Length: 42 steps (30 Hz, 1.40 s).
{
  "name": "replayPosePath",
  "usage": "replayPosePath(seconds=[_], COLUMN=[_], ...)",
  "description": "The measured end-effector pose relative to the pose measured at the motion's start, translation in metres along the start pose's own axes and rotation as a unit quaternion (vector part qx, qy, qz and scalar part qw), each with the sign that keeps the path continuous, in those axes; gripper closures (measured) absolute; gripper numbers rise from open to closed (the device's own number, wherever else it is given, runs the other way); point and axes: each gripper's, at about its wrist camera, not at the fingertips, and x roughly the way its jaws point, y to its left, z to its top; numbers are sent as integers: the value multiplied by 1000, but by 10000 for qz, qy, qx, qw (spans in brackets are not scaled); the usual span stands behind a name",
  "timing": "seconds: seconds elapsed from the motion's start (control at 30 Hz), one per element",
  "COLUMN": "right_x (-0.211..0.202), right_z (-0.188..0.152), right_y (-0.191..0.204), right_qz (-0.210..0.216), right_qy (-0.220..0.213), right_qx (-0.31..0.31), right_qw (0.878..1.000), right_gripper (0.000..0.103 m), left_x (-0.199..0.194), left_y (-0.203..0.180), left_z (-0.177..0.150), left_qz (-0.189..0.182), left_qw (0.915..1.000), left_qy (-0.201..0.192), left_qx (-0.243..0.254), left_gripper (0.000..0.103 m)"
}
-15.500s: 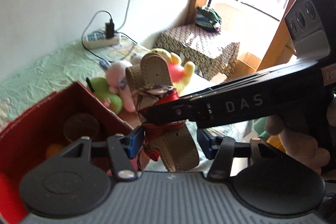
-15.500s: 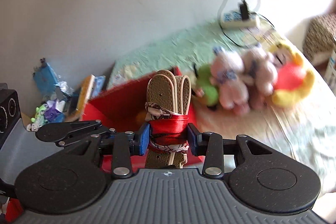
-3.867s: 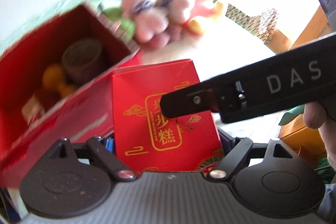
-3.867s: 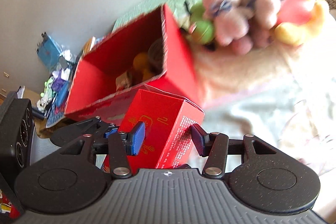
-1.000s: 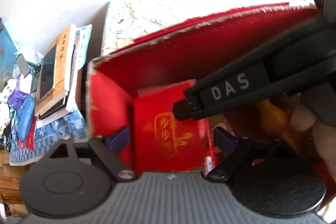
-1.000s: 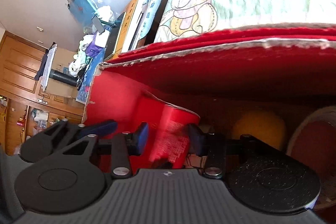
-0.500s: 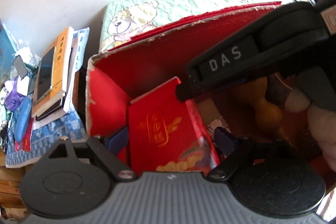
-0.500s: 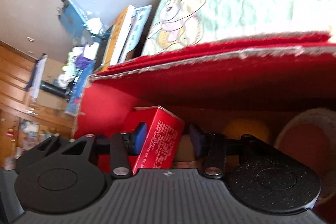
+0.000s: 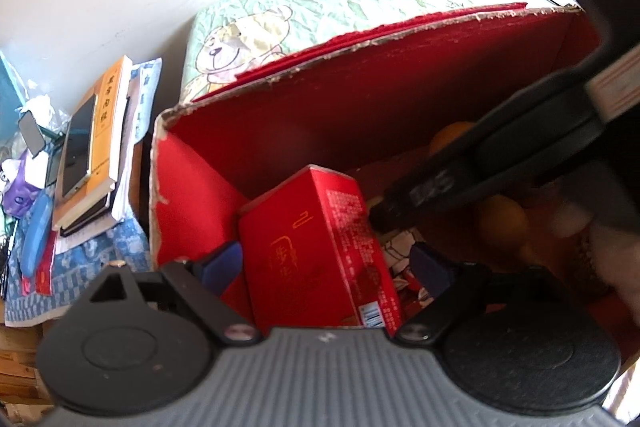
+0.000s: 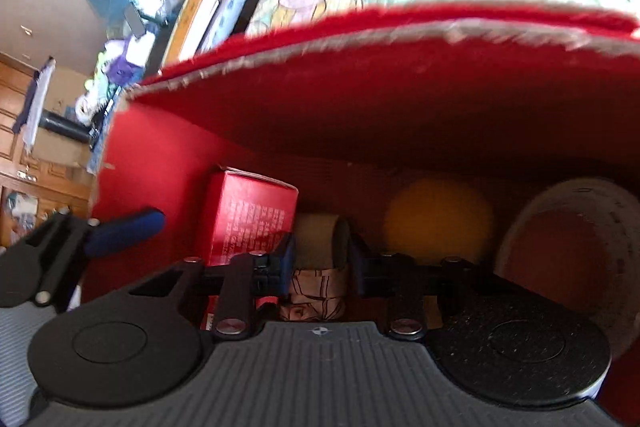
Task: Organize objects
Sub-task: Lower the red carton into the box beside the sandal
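Small red carton (image 9: pixel 316 251) sits inside big red box (image 9: pixel 360 115), lower centre of left view, leaning at box's left wall. Placement looks done.

Left gripper (image 9: pixel 326 263): jaws wide, carton between, pads not pressing.

Right gripper (image 10: pixel 320 257): jaws just closed, narrow gap; slippers (image 10: pixel 318 239) between, grip unclear.

Other items in box: orange ball (image 10: pixel 438 215), round tin (image 10: pixel 568 247). Books (image 9: pixel 96 147) outside, left; remaining work can't be judged.

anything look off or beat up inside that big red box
Yes. The big red box has a ragged, torn top rim with bare cardboard showing. Inside, the small red carton sits tilted in the left corner, not flat or square to the walls.
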Motion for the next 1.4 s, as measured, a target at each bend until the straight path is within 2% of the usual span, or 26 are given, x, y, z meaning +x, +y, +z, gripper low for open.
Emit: replayPosePath(seconds=[0.13,0.37,0.47,0.53,0.6,0.63,0.7,0.87,0.93,0.97,1.03,1.2,1.4], right_x=[-5,-29,-32,-33,-40,-44,-48,-47,-48,-48,-49,-54,-61], right_z=[-3,-10,-12,-11,-13,-15,-17,-23,-24,-24,-23,-25,-28], right_y=[-2,1,-1,-2,-2,-3,-5,-8,-7,-9,-11,-12,2], right_qz=[173,-341,-316,-299,-332,-288,-104,41,70,117,168,30,-513], right_qy=[-79,-287,-385,-454,-696,-788,-907,-1069,-1171,-1200,-1253,-1296,-1334], right_qx=[29,-41,-161,-138,-131,-113,-68,35,95,129,256,303,-97], right_qw=[9998,9990,9986,9984,9969,9964,9958,9943,9931,9926,9916,9911,9897], right_gripper=[94,98,96,82,73,72,74,81,81,81,81,81,80], left_x=[1,0,0,1,1,1,1,0,1,3,0,-5,-16], left_y=[1,0,-1,-2,-1,-4,-6,-12,-13,-15,-20,-22,-17], left_z=[0,1,3,4,4,4,4,5,5,5,5,3,0], left_qz=[-7,-191,-222,-268,-258,-252,-241,-292,-525,-657,-497,-404,-286], left_qw=[10000,9998,9997,9996,9996,9996,9996,9994,9983,9973,9985,9990,9989], left_qy=[-19,31,60,74,92,97,117,155,221,290,214,139,9], left_qx=[10,-54,-83,-94,-86,-76,-60,-47,-97,-143,-81,-144,-378], left_gripper=[12,12,13,13,13,13,12,11,17,16,17,14,11])
